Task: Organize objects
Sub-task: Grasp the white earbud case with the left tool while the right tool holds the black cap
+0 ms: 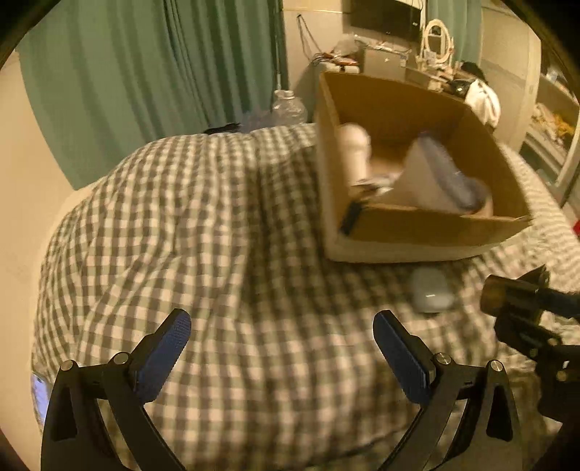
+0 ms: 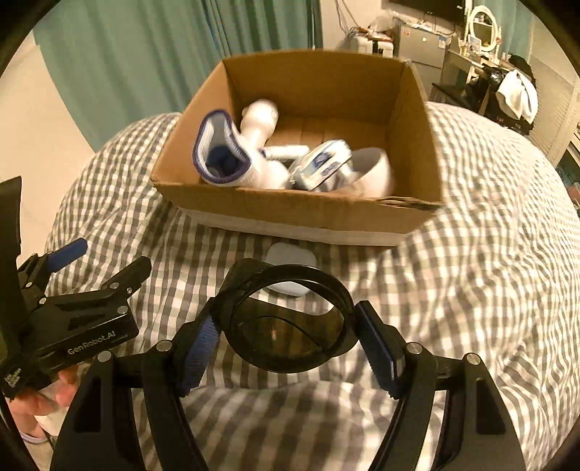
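Note:
A cardboard box (image 2: 290, 213) stands on a checked bedspread (image 2: 471, 271) and holds white socks (image 2: 224, 152), a white bottle (image 2: 259, 116) and other white items. The box shows in the left wrist view (image 1: 417, 235) too. My right gripper (image 2: 290, 337) is shut on black sunglasses (image 2: 286, 326), held above the bed in front of the box. A small pale blue case (image 2: 290, 259) lies on the bed just before the box, also in the left wrist view (image 1: 431, 295). My left gripper (image 1: 282, 347) is open and empty over the bedspread, left of the right gripper (image 1: 514, 300).
Green curtains (image 1: 145, 72) hang behind the bed. A clear plastic bottle (image 1: 288, 105) stands beyond the bed's far edge. A cluttered desk with a mirror (image 2: 482, 21) and a chair with white clothing (image 2: 516, 94) are at the back right. A phone (image 1: 39, 398) lies at the bed's left edge.

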`<state>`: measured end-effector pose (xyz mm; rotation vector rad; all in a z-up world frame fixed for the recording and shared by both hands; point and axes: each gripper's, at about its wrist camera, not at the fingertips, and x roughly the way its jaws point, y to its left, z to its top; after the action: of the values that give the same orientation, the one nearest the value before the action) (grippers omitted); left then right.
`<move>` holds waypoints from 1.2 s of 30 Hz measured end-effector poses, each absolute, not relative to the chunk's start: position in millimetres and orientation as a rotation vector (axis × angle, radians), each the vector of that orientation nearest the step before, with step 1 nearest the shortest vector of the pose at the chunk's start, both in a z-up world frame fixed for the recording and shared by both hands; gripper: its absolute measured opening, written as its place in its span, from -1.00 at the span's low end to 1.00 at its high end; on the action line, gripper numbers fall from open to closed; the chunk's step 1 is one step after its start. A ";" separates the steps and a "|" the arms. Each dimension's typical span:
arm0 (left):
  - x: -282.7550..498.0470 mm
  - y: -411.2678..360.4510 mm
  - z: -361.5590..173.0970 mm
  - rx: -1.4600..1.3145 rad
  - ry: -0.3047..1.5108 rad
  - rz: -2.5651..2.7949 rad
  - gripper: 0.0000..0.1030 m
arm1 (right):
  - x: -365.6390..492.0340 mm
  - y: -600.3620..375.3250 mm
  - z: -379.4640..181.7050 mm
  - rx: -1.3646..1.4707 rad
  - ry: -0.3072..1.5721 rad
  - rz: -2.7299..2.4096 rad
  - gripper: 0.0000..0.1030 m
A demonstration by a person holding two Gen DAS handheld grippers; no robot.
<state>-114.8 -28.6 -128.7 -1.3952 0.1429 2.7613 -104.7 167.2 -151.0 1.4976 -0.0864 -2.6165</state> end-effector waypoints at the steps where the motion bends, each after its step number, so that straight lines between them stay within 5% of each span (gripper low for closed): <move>1: -113.6 -25.1 -125.9 -1.392 0.122 2.747 1.00 | -101.6 173.4 -146.0 1.490 -0.098 -2.628 0.42; 10: -133.5 27.7 -136.1 -1.392 0.092 2.639 1.00 | -95.3 222.6 -134.4 1.472 -0.164 -2.752 0.42; 22: -154.1 95.9 -191.3 -1.470 0.385 2.534 0.98 | -111.4 259.1 -159.1 1.511 -0.246 -2.777 0.42; 28: -163.8 118.6 -205.9 -1.464 0.503 2.461 0.73 | -114.5 266.1 -164.3 1.491 -0.323 -2.786 0.42; 33: -174.3 130.8 -211.6 -1.429 0.527 2.417 0.09 | -117.7 269.4 -168.5 1.497 -0.359 -2.784 0.42; 36: -175.0 132.9 -212.3 -1.404 0.524 2.399 0.05 | -118.6 268.3 -171.1 1.511 -0.361 -2.779 0.42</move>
<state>-175.0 132.9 -212.3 -1.4044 0.5238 2.3993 -118.6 268.3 -171.1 1.5109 -0.3613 -2.7794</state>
